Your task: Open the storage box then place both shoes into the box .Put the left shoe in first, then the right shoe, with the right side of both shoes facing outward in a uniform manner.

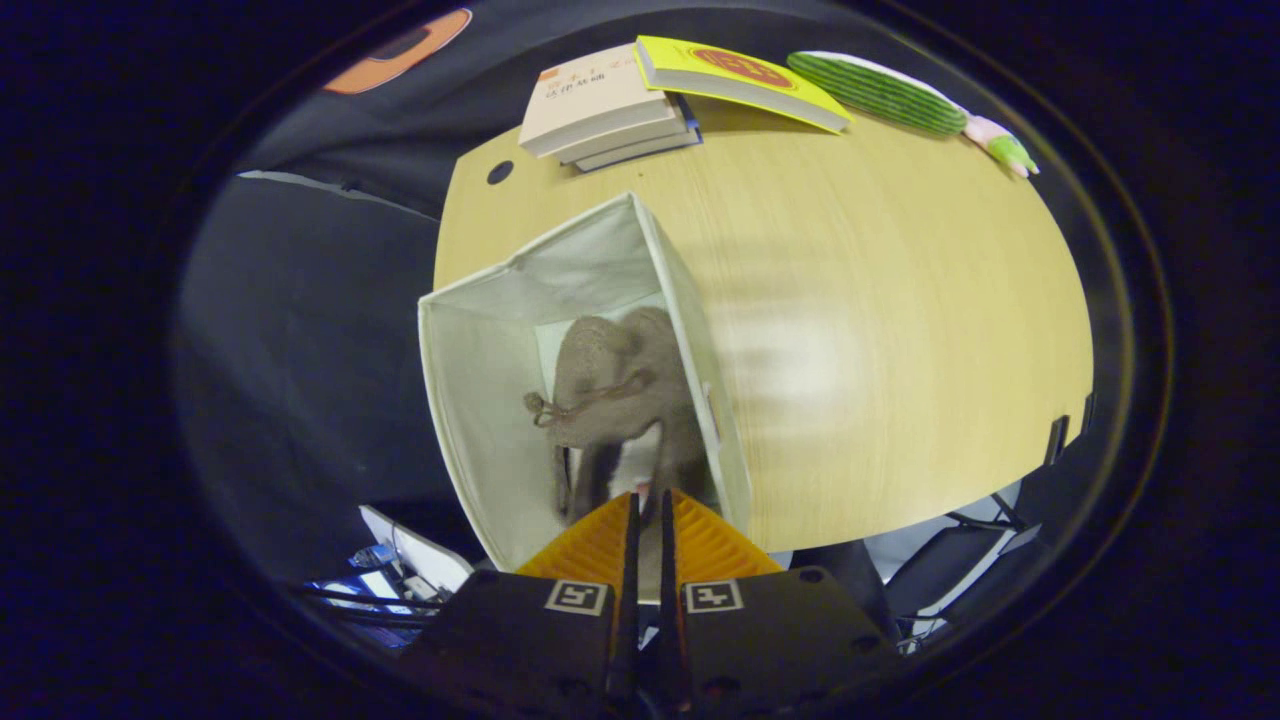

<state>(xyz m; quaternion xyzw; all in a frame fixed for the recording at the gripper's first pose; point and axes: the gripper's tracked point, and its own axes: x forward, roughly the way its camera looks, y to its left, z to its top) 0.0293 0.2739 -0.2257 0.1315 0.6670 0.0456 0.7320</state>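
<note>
An open cream fabric storage box (480,370) stands on the wooden table (900,330), at its near left corner. A brown knitted shoe (610,385) with a lace bow hangs inside the box, toe pointing away from me. My gripper (648,500) is right above the box opening, its fingers almost together and pinched on the shoe's heel end. The shoe's lower part and the box floor beneath it are partly hidden. I cannot tell whether a second shoe lies under it.
A stack of books (605,105) and a yellow book (735,80) lie at the table's far edge. A green cactus-shaped toy (890,95) rests beside them. A dark chair (960,560) stands beyond the table's right edge. Cables and papers (400,570) lie on the floor.
</note>
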